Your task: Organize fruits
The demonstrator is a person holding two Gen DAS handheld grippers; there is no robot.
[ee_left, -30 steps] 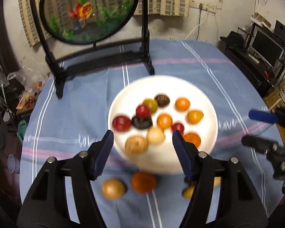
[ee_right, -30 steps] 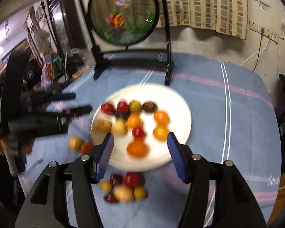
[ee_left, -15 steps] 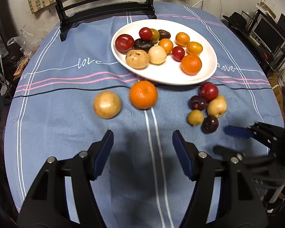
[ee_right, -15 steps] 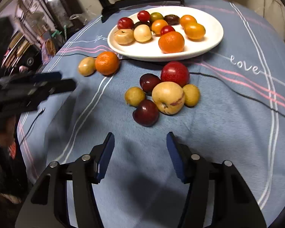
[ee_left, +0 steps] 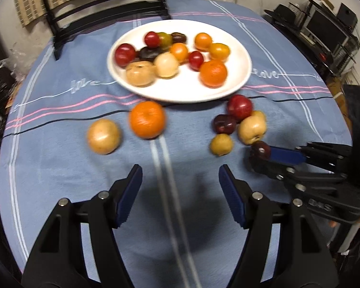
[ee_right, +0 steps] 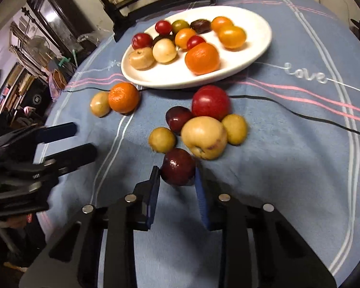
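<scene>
Nearest the camera, the right gripper is closing its blue pads around a dark plum, the fruit sitting between the two fingers on the blue-clothed bench; whether the pads are already pressing its skin cannot be told for sure, though they are flanking it closely. The left gripper is hanging released and empty over bare cloth, short of the plate.

Just beyond the plum, on the near side of the plate, a cluster is waiting: a pale apple, two small yellow fruits, a second dark plum and a red apple. Left of that cluster, also near the plate's front rim, an orange and a yellow fruit are lying side by side.

The plate itself is already carrying about a dozen fruits. The step in hand appears to be the pick-up of loose fruit for the plate; the next move likely calls for a firm squeeze, a lift clear of the apple, and a carry to the plate's bare front.
</scene>
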